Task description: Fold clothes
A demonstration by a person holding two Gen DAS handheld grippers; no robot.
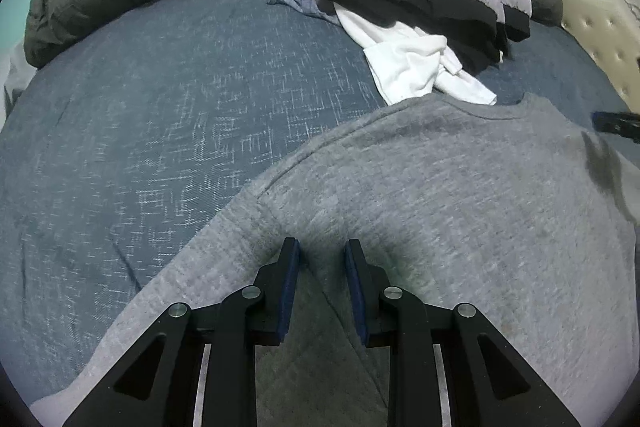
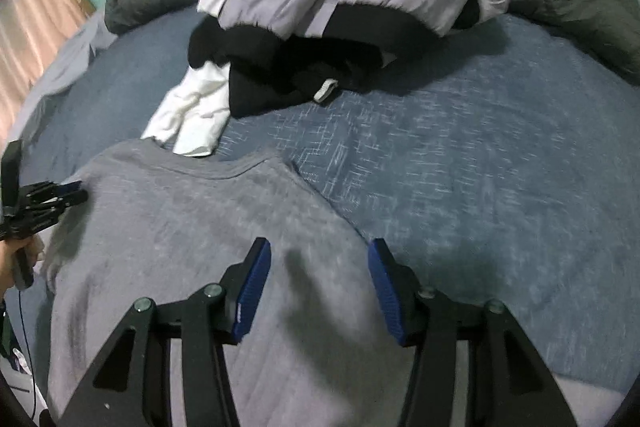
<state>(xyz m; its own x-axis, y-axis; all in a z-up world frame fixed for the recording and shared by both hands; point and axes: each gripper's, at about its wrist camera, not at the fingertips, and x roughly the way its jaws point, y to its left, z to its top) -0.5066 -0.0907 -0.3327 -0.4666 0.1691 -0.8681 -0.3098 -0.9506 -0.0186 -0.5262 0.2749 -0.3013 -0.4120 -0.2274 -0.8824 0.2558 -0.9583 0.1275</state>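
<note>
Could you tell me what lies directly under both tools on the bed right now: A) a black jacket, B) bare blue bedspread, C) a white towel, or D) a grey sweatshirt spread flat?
D: the grey sweatshirt lies spread flat beneath the left tool and the right tool, both with open jaws.

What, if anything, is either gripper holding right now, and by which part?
Nothing is held. The left gripper and right gripper are open above the grey shirt.

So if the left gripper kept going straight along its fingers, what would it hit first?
Most likely the grey sweatshirt spread on the bed: the left gripper points down at it with open jaws, nothing between them. How close the fingertips are is hard to judge.
</note>
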